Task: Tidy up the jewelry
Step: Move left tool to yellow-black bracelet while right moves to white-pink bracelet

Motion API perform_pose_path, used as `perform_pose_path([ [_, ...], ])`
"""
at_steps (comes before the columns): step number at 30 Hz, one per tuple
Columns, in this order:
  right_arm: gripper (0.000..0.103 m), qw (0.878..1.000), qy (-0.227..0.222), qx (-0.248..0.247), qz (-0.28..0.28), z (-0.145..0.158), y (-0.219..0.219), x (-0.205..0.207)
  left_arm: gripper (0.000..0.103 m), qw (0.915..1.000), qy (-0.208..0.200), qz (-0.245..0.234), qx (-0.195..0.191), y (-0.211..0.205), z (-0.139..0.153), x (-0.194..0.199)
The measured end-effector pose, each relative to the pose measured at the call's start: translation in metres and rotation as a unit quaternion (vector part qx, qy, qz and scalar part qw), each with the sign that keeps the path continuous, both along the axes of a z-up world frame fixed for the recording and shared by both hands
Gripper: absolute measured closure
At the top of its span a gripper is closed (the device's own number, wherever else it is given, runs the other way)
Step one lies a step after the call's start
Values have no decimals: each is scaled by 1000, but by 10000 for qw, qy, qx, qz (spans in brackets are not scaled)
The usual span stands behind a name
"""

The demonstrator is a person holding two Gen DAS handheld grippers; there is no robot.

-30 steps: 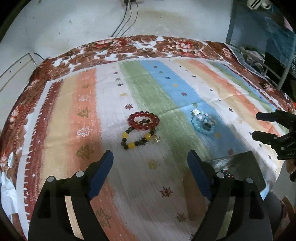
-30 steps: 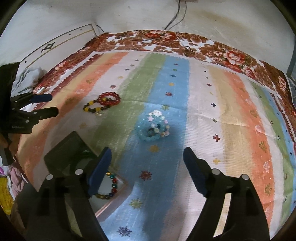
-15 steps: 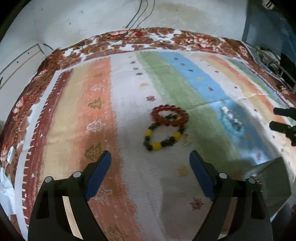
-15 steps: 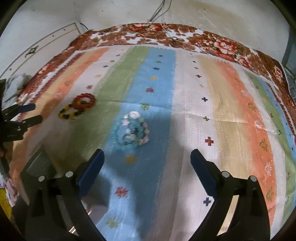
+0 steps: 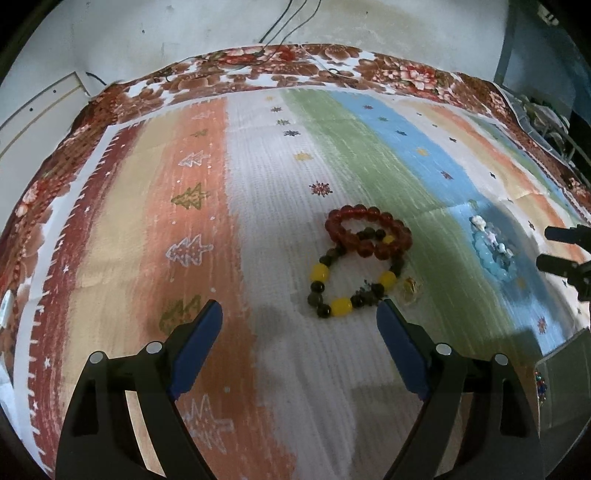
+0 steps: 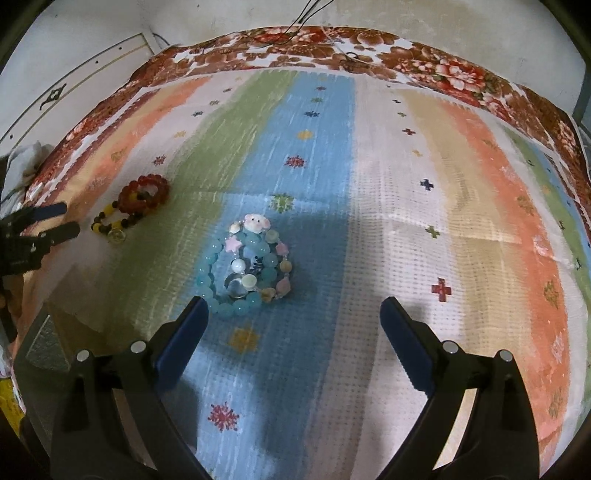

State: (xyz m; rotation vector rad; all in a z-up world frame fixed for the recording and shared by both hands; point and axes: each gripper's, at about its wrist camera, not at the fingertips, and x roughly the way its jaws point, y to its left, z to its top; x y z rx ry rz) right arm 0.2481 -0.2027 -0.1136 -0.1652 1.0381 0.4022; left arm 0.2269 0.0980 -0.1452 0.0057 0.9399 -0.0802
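Observation:
A red bead bracelet [image 5: 369, 236] lies on the striped cloth, overlapping a dark-and-yellow bead bracelet [image 5: 347, 284]. My left gripper [image 5: 299, 325] is open and empty, just short of them. A pile of pale blue and pastel bead bracelets [image 6: 249, 266] lies on the blue stripe; it also shows in the left wrist view [image 5: 493, 247]. My right gripper [image 6: 291, 325] is open and empty, with its left finger beside that pile. The red bracelet [image 6: 144, 194] and the yellow one [image 6: 110, 219] show at the left of the right wrist view.
A dark box [image 5: 565, 384] with a multicoloured bead bracelet [image 5: 541, 384] in it sits at the cloth's near edge, between the grippers. The flowered cloth border [image 6: 332, 55] runs along the far side, against a pale wall with cables [image 5: 284, 22].
Both grippers have moved forward and lower toward the bracelets. The left now faces the red and yellow pair. The right has closed in on the blue pile. The box has slid out of the right view.

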Motion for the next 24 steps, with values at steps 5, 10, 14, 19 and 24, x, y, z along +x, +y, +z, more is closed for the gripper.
perform_pose_path([
  [5, 12, 9999, 12, -78, 103, -9, 8, 5, 20, 9999, 105, 5, 97, -2, -6, 14],
  [10, 18, 9997, 19, -119, 204, -15, 13, 10, 25, 9996, 268, -44, 120, -4, -16, 24],
  [14, 28, 9994, 19, -78, 322, -17, 16, 13, 27, 9995, 307, -62, 50, -4, -20, 27],
  [19, 37, 9987, -46, -14, 503, -16, 22, 14, 35, 9992, 358, -90, -129, -2, -22, 31],
  [24, 41, 9975, -126, 77, 696, -13, 29, 12, 54, 9986, 405, -188, -265, -5, -21, 33],
])
